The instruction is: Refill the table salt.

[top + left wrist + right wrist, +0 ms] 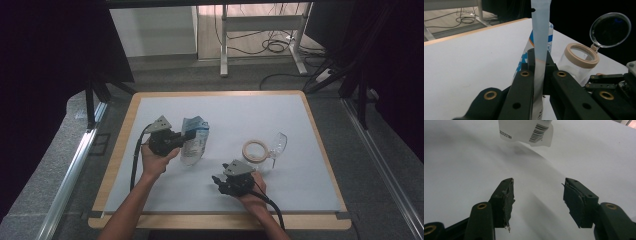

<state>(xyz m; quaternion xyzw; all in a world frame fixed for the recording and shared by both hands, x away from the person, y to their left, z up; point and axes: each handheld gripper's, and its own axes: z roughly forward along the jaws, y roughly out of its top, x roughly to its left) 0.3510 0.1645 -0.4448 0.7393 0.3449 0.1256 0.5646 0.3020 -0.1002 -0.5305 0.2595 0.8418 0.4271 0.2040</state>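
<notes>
The left gripper (539, 75) is clamped on the upper edge of a blue-and-white pouch (194, 140), holding it upright near the middle of the surface (250, 107). To its right stands an open clear jar (256, 152) with its lid hinged back. The right gripper (537, 192) hangs just above the surface in front of the jar, jaws apart and empty. Judging by this, the pouch is picked up but emptying it into the jar remains.
</notes>
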